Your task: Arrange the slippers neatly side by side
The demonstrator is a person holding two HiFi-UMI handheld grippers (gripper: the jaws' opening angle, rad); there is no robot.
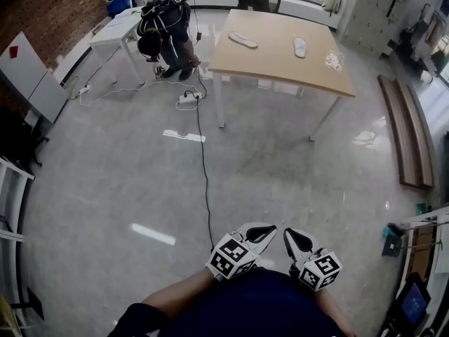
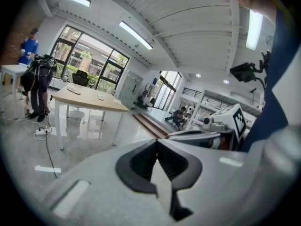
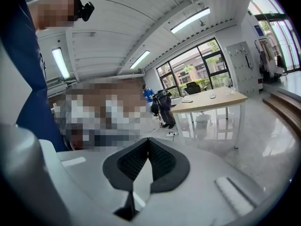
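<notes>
Well, one flat pale slipper (image 1: pixel 243 40) and a second pale slipper (image 1: pixel 300 47) lie well apart on the light wooden table (image 1: pixel 280 69), far away. The left gripper (image 1: pixel 261 232) and right gripper (image 1: pixel 295 239) are squeezed closed on nothing. Slippers look light and bendy, so pinch a side edge.

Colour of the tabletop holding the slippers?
Light wood tabletop; the head view shows it best.
</notes>
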